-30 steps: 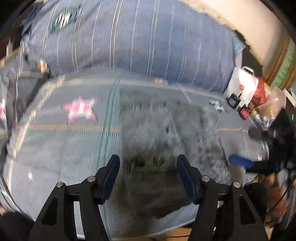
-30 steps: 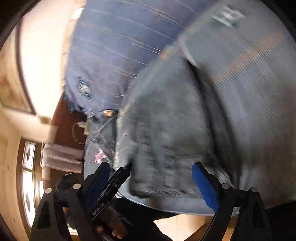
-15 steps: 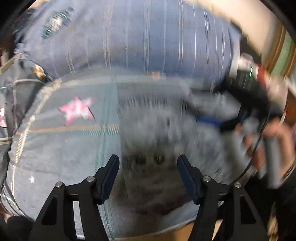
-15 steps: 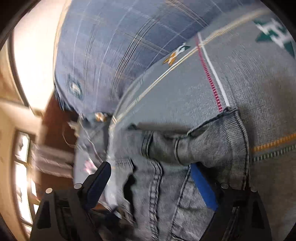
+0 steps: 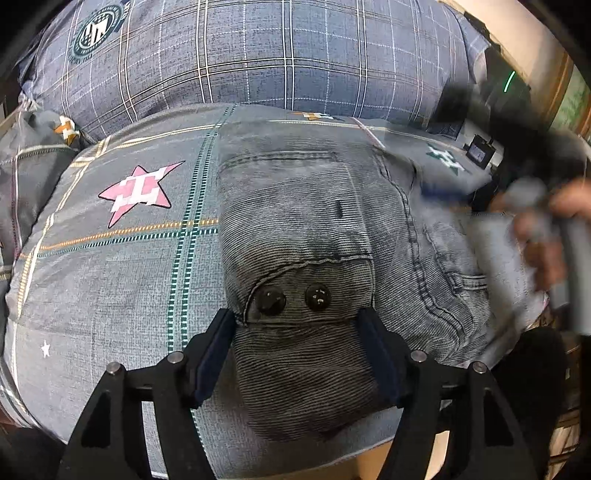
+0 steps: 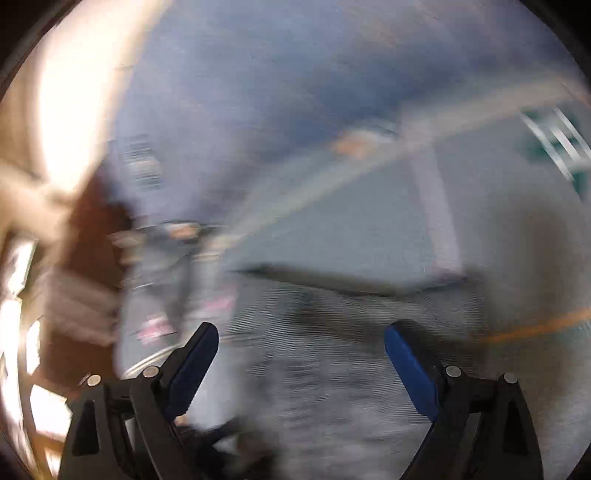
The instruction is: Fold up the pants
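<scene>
The pants are spread on the bed. Their buttoned waistband is flanked by the left gripper's fingers, just opened further. The right gripper is held open above the blurred pants.

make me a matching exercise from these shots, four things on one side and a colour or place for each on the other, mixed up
Things:
1. star patch
2. round crest
3. two buttons
4. right hand-held gripper

Descriptions:
A. black, on the grey pants between the left hand-held gripper fingers
B. pink and white, on the grey quilt left of the pants
C. open over blurred grey fabric
D. green and white, on the blue plaid pillow

Pairs: 1-B, 2-D, 3-A, 4-C
</scene>
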`<act>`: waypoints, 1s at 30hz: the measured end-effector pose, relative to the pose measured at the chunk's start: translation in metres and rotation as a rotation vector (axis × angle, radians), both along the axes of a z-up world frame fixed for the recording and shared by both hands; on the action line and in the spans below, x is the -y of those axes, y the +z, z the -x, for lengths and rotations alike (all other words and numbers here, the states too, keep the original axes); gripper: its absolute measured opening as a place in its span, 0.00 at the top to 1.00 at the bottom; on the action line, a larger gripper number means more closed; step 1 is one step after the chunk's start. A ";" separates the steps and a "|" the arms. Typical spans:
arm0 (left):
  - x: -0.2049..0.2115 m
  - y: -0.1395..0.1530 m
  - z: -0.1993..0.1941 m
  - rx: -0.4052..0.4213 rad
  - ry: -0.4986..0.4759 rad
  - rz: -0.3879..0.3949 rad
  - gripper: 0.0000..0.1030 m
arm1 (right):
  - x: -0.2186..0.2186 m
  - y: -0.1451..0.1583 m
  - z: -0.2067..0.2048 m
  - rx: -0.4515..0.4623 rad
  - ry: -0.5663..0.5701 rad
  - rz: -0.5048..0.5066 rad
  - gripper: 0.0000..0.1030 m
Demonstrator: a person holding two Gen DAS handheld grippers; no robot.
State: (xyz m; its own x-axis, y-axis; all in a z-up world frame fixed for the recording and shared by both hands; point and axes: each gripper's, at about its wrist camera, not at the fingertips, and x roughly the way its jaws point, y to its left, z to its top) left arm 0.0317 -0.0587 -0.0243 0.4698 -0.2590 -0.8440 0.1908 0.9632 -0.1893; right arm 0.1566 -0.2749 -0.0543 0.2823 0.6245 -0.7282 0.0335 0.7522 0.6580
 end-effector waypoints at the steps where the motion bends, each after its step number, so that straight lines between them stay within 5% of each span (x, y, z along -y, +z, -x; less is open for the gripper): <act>1: -0.006 0.006 0.001 -0.003 0.001 0.032 0.32 | 0.007 -0.010 0.002 -0.010 -0.029 -0.048 0.10; 6: -0.032 0.034 0.013 0.095 0.071 0.156 0.32 | 0.005 0.002 0.011 0.032 0.005 -0.043 0.10; 9: -0.013 0.002 0.001 -0.030 0.018 0.057 0.31 | -0.002 0.015 0.013 0.020 0.008 -0.019 0.10; 14: -0.006 -0.005 0.003 -0.015 0.032 0.053 0.29 | -0.017 0.062 0.023 0.167 0.082 -0.083 0.10; 17: -0.005 -0.004 0.003 -0.020 0.037 0.054 0.29 | -0.022 0.044 0.020 0.126 0.118 -0.146 0.09; 19: -0.010 0.003 0.006 -0.023 0.036 0.087 0.29 | -0.016 -0.002 0.015 0.003 0.077 -0.065 0.09; 20: -0.016 0.009 0.007 -0.012 0.040 0.095 0.29 | -0.007 -0.011 0.018 0.015 0.036 -0.141 0.09; 25: -0.037 0.035 0.016 0.114 0.107 0.152 0.29 | -0.001 0.018 0.031 0.056 0.023 -0.127 0.09; 28: -0.033 0.009 0.003 -0.007 0.116 0.111 0.29 | -0.005 0.033 0.045 0.115 0.063 -0.186 0.09; 30: -0.023 -0.009 0.000 -0.044 0.085 0.074 0.26 | -0.009 0.013 0.049 0.063 0.082 -0.155 0.08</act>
State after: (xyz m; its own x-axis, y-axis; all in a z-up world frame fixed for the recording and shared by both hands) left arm 0.0319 -0.0357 -0.0334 0.4560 -0.2819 -0.8442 0.0990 0.9587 -0.2667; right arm 0.1075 -0.2660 -0.0415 0.2680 0.7506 -0.6039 -0.0685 0.6401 0.7652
